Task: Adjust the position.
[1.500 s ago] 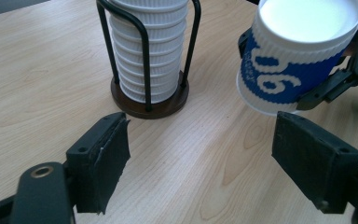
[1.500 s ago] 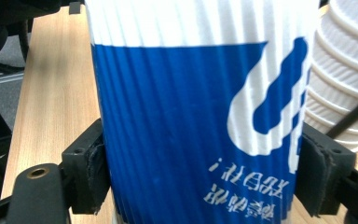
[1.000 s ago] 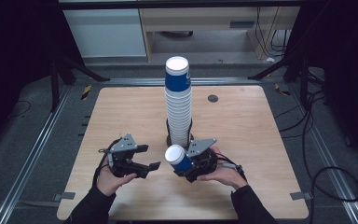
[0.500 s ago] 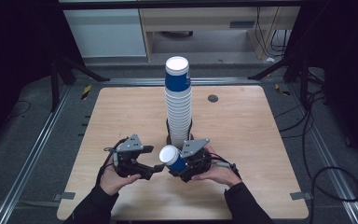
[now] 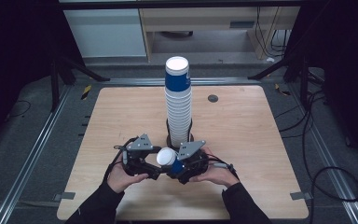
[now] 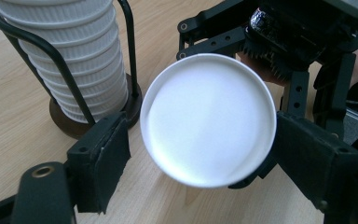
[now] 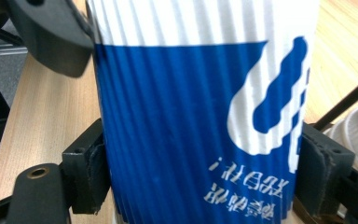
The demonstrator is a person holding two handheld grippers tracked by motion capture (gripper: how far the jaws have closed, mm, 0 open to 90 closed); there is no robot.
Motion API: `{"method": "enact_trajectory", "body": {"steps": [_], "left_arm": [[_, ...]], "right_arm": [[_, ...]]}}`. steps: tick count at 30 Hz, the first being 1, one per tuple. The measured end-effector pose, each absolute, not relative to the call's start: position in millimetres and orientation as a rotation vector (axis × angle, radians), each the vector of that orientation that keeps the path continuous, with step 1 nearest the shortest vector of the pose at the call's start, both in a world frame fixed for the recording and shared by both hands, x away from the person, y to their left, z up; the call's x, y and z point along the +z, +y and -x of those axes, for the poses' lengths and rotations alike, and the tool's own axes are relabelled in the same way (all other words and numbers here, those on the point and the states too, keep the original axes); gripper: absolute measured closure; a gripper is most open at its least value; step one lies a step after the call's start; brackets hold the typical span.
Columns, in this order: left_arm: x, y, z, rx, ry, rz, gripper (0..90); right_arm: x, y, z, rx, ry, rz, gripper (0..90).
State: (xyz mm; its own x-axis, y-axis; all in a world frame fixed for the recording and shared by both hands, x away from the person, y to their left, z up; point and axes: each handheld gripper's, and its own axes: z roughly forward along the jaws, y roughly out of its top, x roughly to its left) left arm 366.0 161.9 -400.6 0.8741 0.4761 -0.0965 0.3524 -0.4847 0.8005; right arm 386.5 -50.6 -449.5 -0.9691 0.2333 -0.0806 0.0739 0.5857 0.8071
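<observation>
The right gripper (image 5: 179, 164) held a blue-and-white ribbed paper cup (image 5: 168, 159) clamped by its sides, lying level just above the table (image 5: 261, 140) at 6 o'clock from the tall cup stack (image 5: 178, 102) in its wire holder. The left gripper (image 5: 154, 164) stood wide, its pads either side of the cup's white bottom (image 6: 208, 119) without touching. A hard squeeze there could have crushed the thin wall, or a skewed pull could have knocked the cup against the stack.

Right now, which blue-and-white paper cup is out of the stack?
The blue-and-white ribbed paper cup clamped in the right claw, lying sideways; the others sit nested in the tall stack.
</observation>
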Motion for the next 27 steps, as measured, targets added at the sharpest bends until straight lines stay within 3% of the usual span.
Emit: {"method": "enact_trajectory", "body": {"steps": [19,27], "left_arm": [[-405.0,158.1,-366.2,0.147,0.584,-2.157,25.4],[-401.6,160.2,-364.1,0.159,0.582,-2.148,26.2]], "right_arm": [[-449.1,-37.9,-384.8,1.303,2.658,-0.204,19.6],[-447.7,-39.1,-384.7,1.33,2.663,-0.236,14.3]]}}
